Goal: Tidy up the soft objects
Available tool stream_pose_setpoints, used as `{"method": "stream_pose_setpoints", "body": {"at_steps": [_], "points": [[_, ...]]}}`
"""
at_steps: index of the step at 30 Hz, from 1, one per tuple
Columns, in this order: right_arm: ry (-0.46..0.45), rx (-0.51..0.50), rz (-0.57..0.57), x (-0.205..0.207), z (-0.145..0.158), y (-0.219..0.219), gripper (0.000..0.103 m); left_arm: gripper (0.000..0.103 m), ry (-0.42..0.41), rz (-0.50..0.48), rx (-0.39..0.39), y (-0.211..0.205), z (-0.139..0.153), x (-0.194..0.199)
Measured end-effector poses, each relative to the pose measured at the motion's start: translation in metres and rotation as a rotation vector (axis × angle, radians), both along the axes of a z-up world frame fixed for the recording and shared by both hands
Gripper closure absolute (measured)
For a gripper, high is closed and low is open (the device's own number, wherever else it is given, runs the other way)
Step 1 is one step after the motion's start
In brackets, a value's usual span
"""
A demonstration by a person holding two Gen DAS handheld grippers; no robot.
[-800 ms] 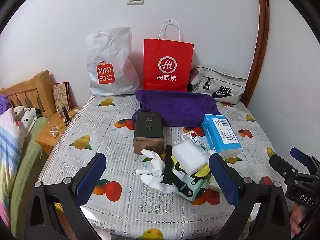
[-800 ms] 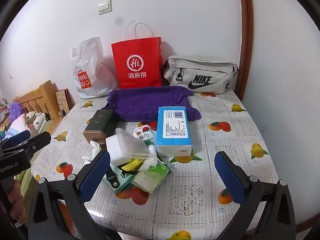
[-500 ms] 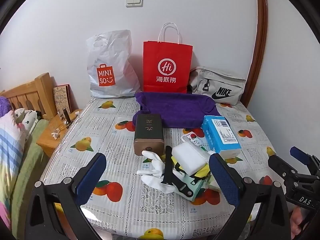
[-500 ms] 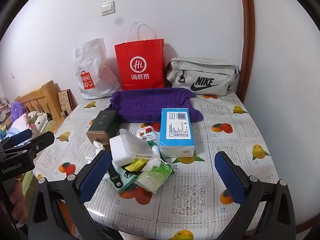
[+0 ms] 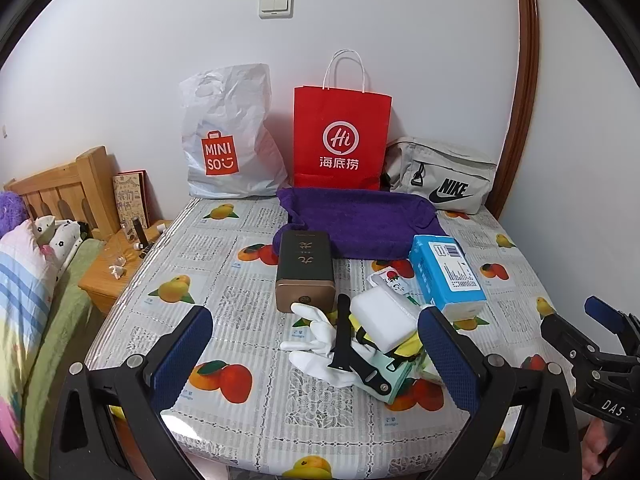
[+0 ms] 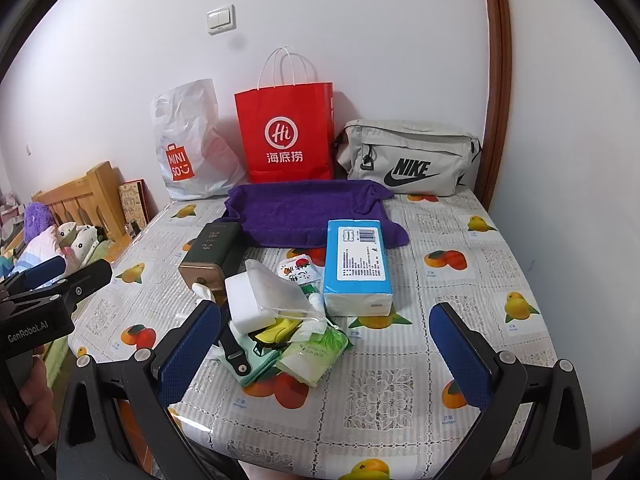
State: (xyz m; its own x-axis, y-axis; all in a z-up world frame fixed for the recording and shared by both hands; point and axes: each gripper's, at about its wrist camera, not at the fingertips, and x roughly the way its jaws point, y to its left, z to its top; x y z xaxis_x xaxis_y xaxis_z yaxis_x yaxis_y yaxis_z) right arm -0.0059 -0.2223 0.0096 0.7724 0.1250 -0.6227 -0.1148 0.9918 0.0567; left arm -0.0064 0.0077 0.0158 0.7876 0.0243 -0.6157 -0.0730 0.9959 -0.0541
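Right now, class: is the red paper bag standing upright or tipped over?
Upright: the red paper bag stands against the wall, handles pointing up.

tablecloth (image 5: pixel 248 280): showing a grey-white lace print with orange and yellow fruit
towel (image 5: pixel 360 220): showing solid purple
tissue pack (image 6: pixel 356 264): showing light blue with a white label
paper bag (image 5: pixel 340 140): showing red with a white logo
plastic bag (image 5: pixel 228 140): showing white with an orange logo
waist bag (image 6: pixel 408 160): showing beige with a black logo
tin (image 5: pixel 305 272): showing dark green with a bronze end
glove (image 5: pixel 316 340): showing white

Domestic bedroom: wooden slatted headboard (image 5: pixel 60 190), striped bedding with plush toys (image 5: pixel 24 264), light wooden nightstand (image 5: pixel 116 268), fruit-print tablecloth (image 5: pixel 224 280).
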Motion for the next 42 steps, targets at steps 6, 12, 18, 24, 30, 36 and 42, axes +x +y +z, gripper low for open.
{"method": "stream_pose_setpoints", "body": {"at_steps": [6,12,18,24,30,36,42], "points": [[-0.002,0.0,0.002,-0.0006,-0.0002,0.0001,0.0,0.0,-0.001,0.0,0.001,0.0006,0.0005,-0.0002],[-0.004,0.001,0.001,-0.0008,0.0009,-0.0002,0.0,0.0,-0.004,0.0,0.002,-0.0001,-0.0007,-0.0018],[-0.007,0.0,0.001,-0.0019,0.0015,0.0003,0.0,0.0,-0.006,0.001,0.003,-0.0005,-0.0013,-0.0026],[-0.008,-0.003,0.001,-0.0023,0.0017,0.0008,0.0,0.0,-0.005,0.004,0.005,0.0013,0.0002,-0.003],[-0.01,-0.002,0.002,-0.0024,0.0012,0.001,0.0,0.0,-0.006,0.003,0.006,0.0016,0.0008,-0.0033],[-0.01,-0.002,0.002,-0.0022,0.0011,0.0012,0.0,0.0,-0.006,0.005,0.009,0.0003,0.0,-0.0038],[-0.011,-0.002,0.002,-0.0026,0.0017,0.0013,0.0,0.0,-0.007,0.006,0.009,0.0015,0.002,-0.0035]]}}
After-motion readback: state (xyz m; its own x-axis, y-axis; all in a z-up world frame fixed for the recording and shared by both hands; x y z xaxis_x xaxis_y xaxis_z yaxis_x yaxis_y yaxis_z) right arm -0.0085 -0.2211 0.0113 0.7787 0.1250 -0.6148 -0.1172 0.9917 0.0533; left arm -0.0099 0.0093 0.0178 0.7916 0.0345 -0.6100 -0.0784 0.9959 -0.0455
